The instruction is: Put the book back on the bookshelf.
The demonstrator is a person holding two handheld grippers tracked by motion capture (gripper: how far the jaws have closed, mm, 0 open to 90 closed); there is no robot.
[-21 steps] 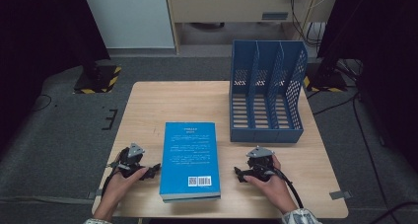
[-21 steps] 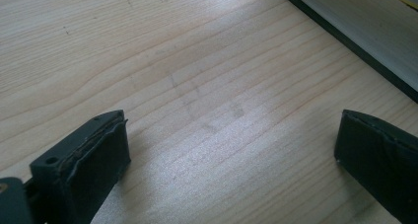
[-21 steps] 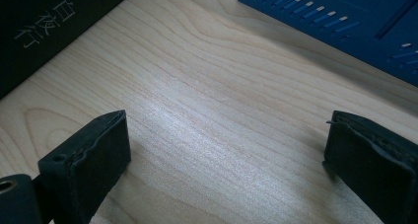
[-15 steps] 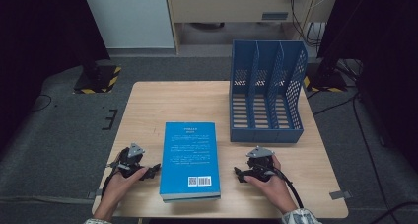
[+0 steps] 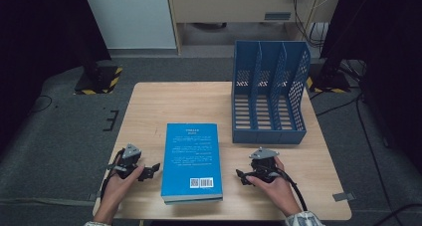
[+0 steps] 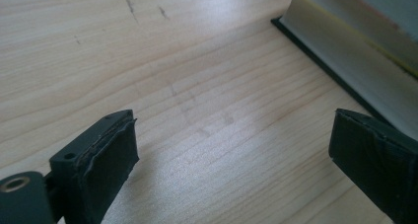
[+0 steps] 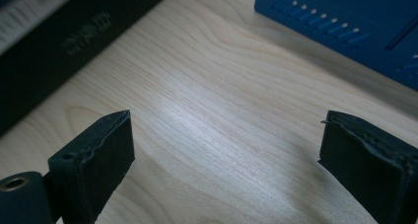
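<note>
From the high view I start at the left: my left gripper [image 5: 149, 170] lies low on the table [image 5: 169, 101], held in the left hand [image 5: 119, 186], with its tips turned toward the book [image 5: 192, 159]. It sits just beside the book's left edge, apart from it. In the left gripper view [image 6: 231, 150] the jaws stand wide apart with bare wood between them; the book's page edge [image 6: 355, 41] runs across the upper right, close to the right jaw. I cannot tell whether that jaw touches it.

The book lies flat near the front edge of the table, between the two grippers, blue cover up, its long side running away from me.

My right gripper [image 5: 242, 176] rests on the table right of the book, in the right hand [image 5: 273, 186], tips turned toward the book, near it but apart. In the right gripper view [image 7: 226, 155] the jaws are spread wide, nothing between them; the book's dark spine [image 7: 74, 41] crosses the upper left.

Farthest right, the blue rack [image 5: 268, 94] stands upright at the table's far right, well apart from the book. Its base [image 7: 345, 21] shows at the upper right of the right gripper view.
</note>
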